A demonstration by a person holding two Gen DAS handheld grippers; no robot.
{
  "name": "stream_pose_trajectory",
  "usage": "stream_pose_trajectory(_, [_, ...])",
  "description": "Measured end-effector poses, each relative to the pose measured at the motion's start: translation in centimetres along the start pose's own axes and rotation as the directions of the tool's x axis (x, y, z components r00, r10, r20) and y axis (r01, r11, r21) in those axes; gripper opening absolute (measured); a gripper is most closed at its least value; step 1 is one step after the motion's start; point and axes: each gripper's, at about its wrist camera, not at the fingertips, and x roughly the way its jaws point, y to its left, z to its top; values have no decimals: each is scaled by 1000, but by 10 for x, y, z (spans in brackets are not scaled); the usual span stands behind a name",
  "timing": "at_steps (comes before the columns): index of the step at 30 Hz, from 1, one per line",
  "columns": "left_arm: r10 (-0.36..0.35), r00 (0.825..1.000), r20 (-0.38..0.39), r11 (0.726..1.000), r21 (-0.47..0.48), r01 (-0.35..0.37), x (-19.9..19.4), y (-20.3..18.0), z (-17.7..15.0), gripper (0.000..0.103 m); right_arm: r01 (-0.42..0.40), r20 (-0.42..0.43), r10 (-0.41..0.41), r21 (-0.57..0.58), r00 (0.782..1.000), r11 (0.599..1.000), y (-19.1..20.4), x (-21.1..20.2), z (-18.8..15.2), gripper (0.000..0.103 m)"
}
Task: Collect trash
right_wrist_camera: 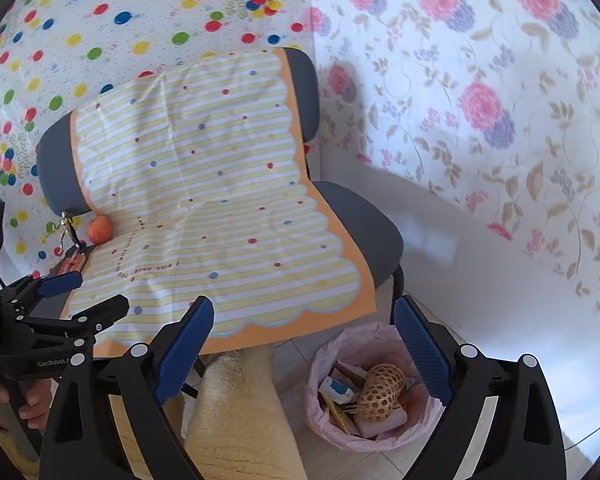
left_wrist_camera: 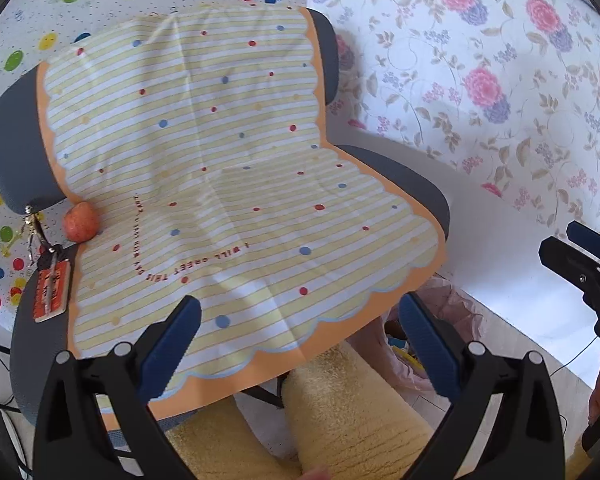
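Note:
A pink-lined trash bin [right_wrist_camera: 320, 408] stands on the floor right of the chair; it holds a woven ball [right_wrist_camera: 382, 392], cartons and wrappers. In the left wrist view only its bag edge [left_wrist_camera: 452, 300] shows. A red apple [left_wrist_camera: 81, 222] [right_wrist_camera: 99, 229] lies at the back left of the chair seat, beside an orange tag with keys [left_wrist_camera: 52, 286] [right_wrist_camera: 73, 262]. My left gripper [left_wrist_camera: 300, 344] is open and empty over the seat's front edge. My right gripper [right_wrist_camera: 304, 352] is open and empty above the bin.
A grey chair [left_wrist_camera: 20, 140] [right_wrist_camera: 364, 224] is draped with a striped dotted cloth [left_wrist_camera: 220, 160] [right_wrist_camera: 220, 200]. The person's yellow fleece-clad leg [left_wrist_camera: 352, 412] [right_wrist_camera: 236, 420] is below. Patterned sheets cover the walls. A thin cable [left_wrist_camera: 572, 356] lies on the floor.

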Motion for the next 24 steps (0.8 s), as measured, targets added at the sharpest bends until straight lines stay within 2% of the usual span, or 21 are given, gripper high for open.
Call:
stream_pose_trajectory(3, [32,999,19,999,-28,-31,-18,15,-5,96,-1,5,1,-34,1000,999,18,-6,6,91])
stream_pose_trajectory(12, [131,991,19,986,-106,-129,-53,55,-25,96,-86,23,91,-161,996,983,69,-17,13,91])
stream_pose_trajectory(18, [167,986,26,975,-154,-162,-66,72,-33,96,-107,24,113,-174,993,979,79,-19,16,91])
stream_pose_trajectory(24, [173,984,29,972,-163,-166,-68,76,-34,96,-114,12,118,-180,993,977,82,-15,15,91])
